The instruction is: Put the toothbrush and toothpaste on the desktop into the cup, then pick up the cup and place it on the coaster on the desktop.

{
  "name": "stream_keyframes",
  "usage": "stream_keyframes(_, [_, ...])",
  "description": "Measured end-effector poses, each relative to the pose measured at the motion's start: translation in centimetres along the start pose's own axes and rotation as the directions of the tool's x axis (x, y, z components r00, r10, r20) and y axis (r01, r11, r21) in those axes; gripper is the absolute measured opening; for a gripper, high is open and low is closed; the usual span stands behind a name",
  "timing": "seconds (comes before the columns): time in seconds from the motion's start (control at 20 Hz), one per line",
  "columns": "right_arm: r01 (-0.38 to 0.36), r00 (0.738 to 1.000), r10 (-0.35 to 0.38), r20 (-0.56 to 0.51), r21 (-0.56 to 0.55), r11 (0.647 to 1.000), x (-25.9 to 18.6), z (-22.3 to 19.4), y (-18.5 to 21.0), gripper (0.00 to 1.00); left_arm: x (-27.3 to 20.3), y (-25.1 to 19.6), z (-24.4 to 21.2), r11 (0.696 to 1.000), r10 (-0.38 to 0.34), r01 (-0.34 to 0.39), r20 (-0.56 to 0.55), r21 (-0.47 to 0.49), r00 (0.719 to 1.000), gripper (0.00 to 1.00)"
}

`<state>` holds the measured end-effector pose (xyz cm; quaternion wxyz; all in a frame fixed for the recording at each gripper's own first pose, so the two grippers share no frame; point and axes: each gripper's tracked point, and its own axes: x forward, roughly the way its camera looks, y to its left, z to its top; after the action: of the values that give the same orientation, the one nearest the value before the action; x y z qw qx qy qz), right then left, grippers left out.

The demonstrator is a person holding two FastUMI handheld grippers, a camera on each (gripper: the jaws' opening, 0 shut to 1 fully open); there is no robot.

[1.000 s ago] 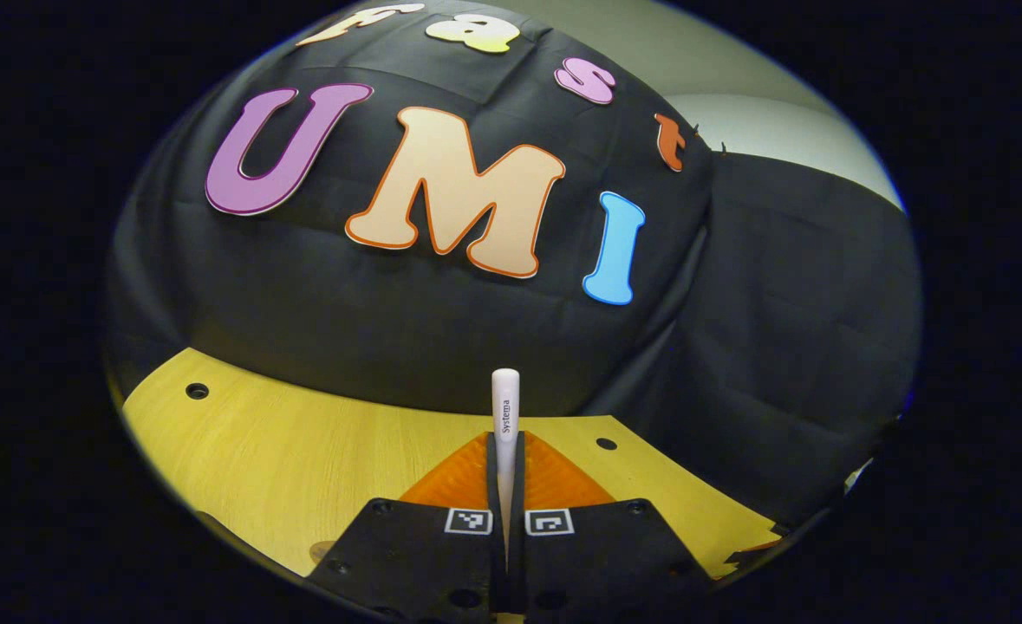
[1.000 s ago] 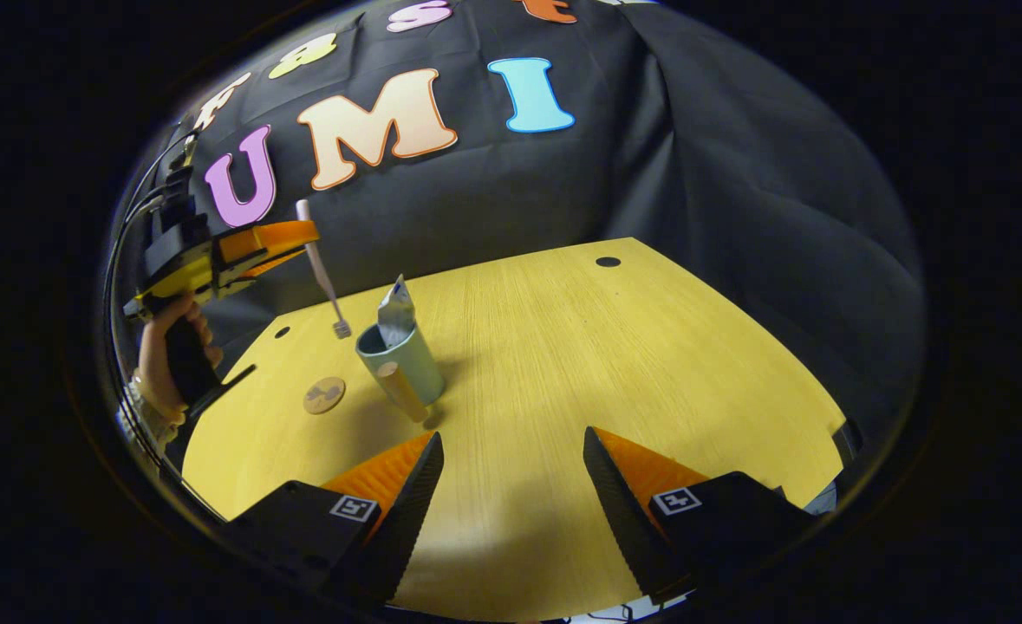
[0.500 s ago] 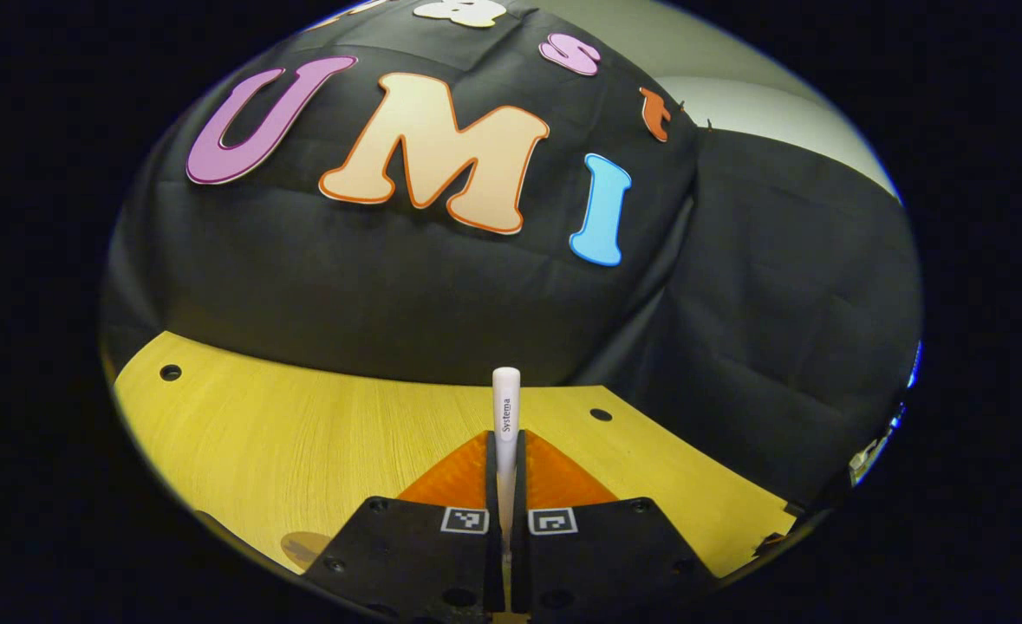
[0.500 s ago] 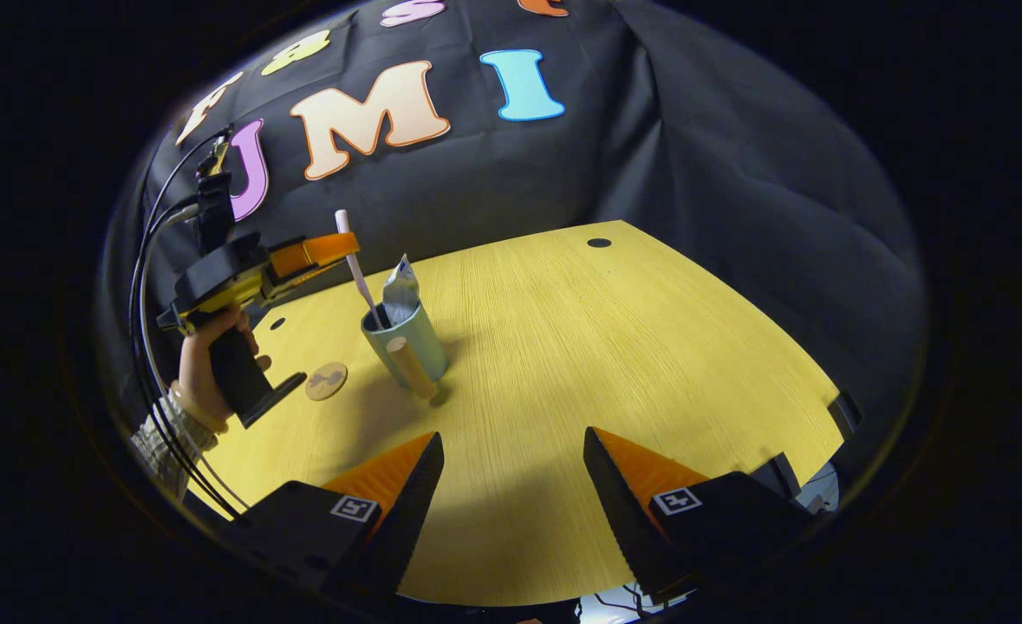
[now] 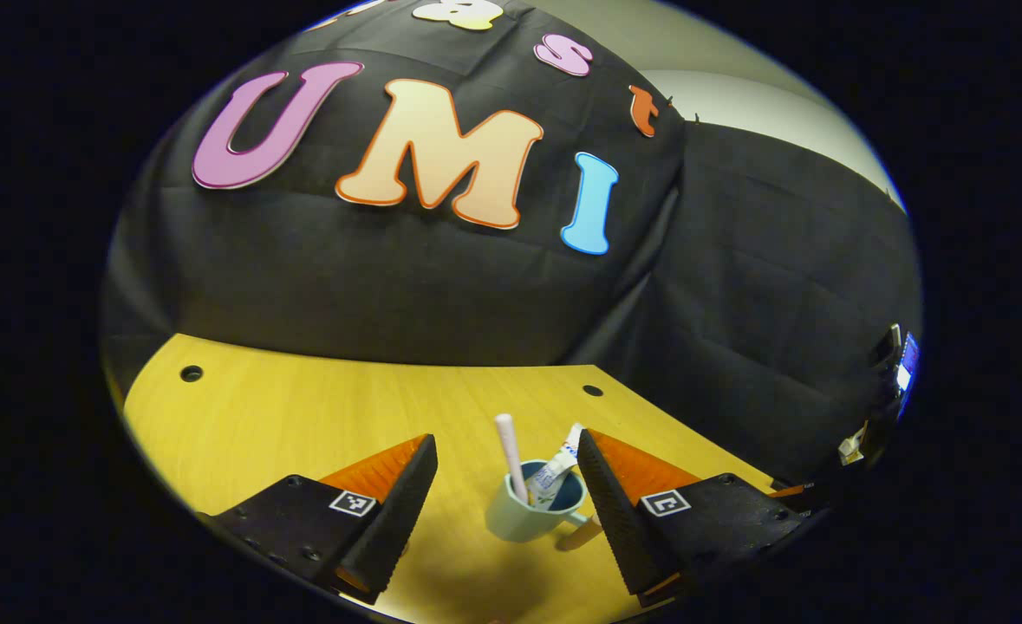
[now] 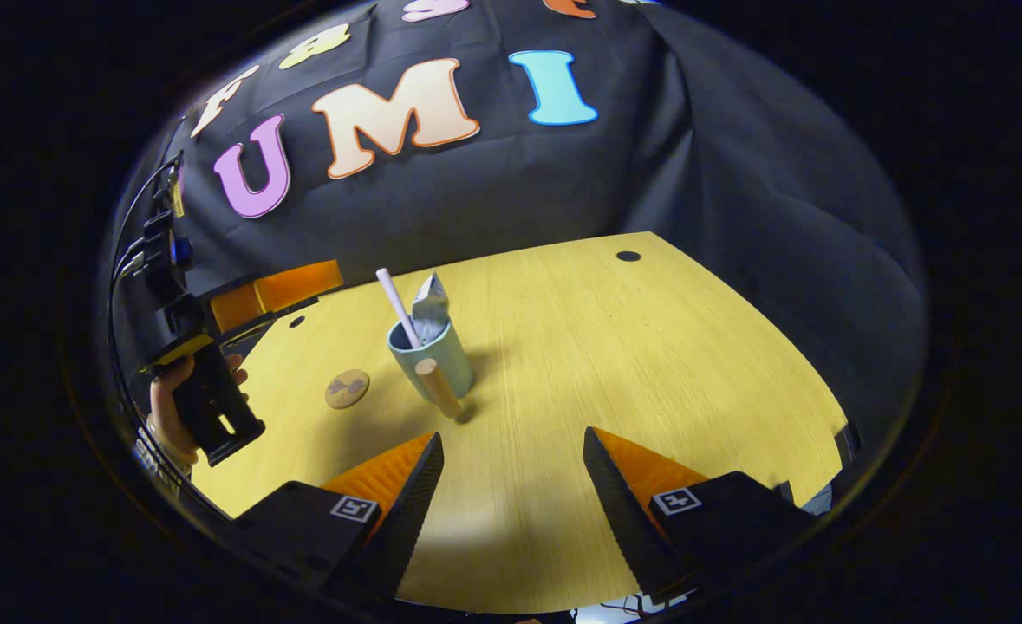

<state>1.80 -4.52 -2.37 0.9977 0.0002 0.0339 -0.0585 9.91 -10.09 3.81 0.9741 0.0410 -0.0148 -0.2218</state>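
A pale green cup (image 6: 441,362) with a wooden handle (image 6: 439,390) stands upright on the yellow desktop (image 6: 649,364). A white toothbrush (image 6: 397,307) and a crumpled toothpaste tube (image 6: 431,302) lean inside it. In the left gripper view the cup (image 5: 519,520) sits low between my fingers, with the toothbrush (image 5: 508,455) and toothpaste (image 5: 556,472) sticking out. My left gripper (image 5: 506,439) is open, above and just behind the cup, holding nothing. My right gripper (image 6: 513,438) is open over the near desktop, well short of the cup. A round wooden coaster (image 6: 347,389) lies left of the cup.
The left gripper (image 6: 275,286) and the hand (image 6: 168,403) holding it hover at the desk's left side, cables trailing up. Small dark holes (image 6: 628,256) mark the desktop near its far edge. The black cloth wall rises behind the desk.
My left gripper opened and released the toothbrush, which now stands in the cup. That gripper drew back to the left, away from the cup. The right gripper stayed open.
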Motion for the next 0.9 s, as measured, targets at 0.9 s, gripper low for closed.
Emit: stream_keyframes(0.9, [-0.216,0.930,0.094,-0.356,-0.319,0.923,10.7,3.1,9.0,0.99,-16.1,12.1,-4.0,0.925,0.377,-0.380,-0.138,0.002,0.916,0.96])
